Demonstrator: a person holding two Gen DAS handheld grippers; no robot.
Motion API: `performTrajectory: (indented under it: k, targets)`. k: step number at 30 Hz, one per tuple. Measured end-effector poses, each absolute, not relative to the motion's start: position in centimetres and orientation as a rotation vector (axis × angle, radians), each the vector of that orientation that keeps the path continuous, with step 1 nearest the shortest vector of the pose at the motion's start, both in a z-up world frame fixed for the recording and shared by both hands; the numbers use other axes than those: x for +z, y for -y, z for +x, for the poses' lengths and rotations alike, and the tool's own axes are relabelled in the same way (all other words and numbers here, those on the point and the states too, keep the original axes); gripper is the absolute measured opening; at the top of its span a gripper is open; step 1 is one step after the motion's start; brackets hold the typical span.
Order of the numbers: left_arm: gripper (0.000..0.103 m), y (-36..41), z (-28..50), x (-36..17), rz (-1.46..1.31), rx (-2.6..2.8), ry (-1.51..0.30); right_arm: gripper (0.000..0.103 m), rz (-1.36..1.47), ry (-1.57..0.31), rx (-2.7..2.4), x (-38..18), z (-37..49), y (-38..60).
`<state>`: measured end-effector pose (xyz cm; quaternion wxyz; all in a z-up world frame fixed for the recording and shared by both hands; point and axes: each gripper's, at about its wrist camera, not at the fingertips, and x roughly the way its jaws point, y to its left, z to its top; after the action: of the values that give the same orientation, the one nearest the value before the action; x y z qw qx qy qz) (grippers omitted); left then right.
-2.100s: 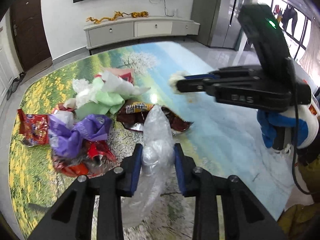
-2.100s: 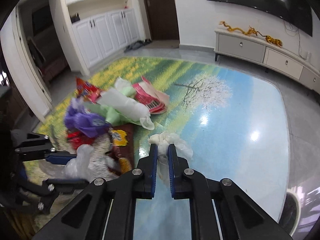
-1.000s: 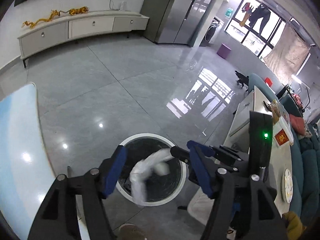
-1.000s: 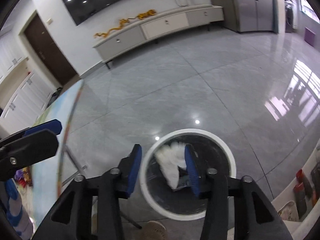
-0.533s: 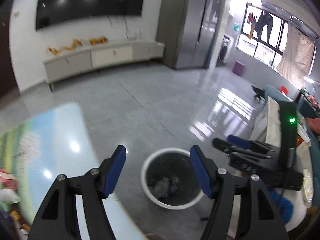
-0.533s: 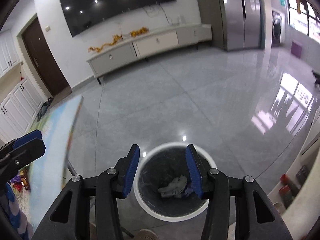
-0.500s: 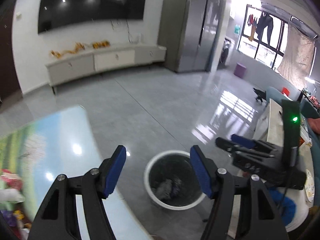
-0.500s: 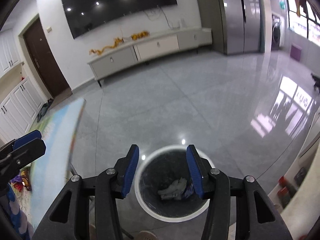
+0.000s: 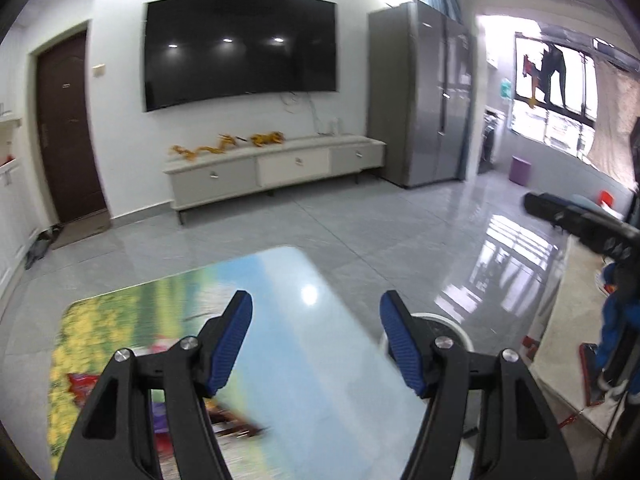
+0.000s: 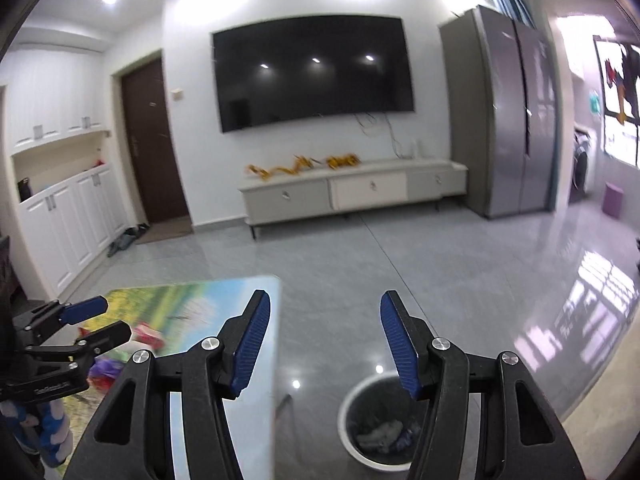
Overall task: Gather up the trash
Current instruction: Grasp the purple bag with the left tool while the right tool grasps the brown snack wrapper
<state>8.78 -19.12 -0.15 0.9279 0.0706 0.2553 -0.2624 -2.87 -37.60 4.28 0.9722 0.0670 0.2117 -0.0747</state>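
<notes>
Both drops done: left claw [image 9: 316, 344] and right claw [image 10: 325, 342] now wide open, empty, swinging from bin [image 10: 352, 432] back toward worktop [image 9: 280, 280] trash [image 9: 84, 386].

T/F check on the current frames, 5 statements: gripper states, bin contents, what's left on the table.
1. The left gripper is open and holds nothing. True.
2. The right gripper is shut on a white tissue. False: its jaws stand wide apart, with nothing between them.
3. The trash bin on the floor has crumpled trash inside. True.
4. The table holds no more trash. False: wrappers lie at its near left end.
5. The bin stands on the table. False: it stands on the grey floor beside the table's edge.
</notes>
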Motion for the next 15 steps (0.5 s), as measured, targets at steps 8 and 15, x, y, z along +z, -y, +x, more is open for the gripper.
performTrajectory:
  k: [8, 15]
  targets:
    - [0.065, 8.8, 9.7, 0.8, 0.115, -0.390, -0.492, 0.057, 0.062, -0.377, -0.035, 8.7, -2.3, 30.4]
    - [0.064, 1.5, 11.9, -1.3, 0.104, -0.320, -0.544, 0.059, 0.034, -0.424, 0.081, 7.7, 1.1, 25.3]
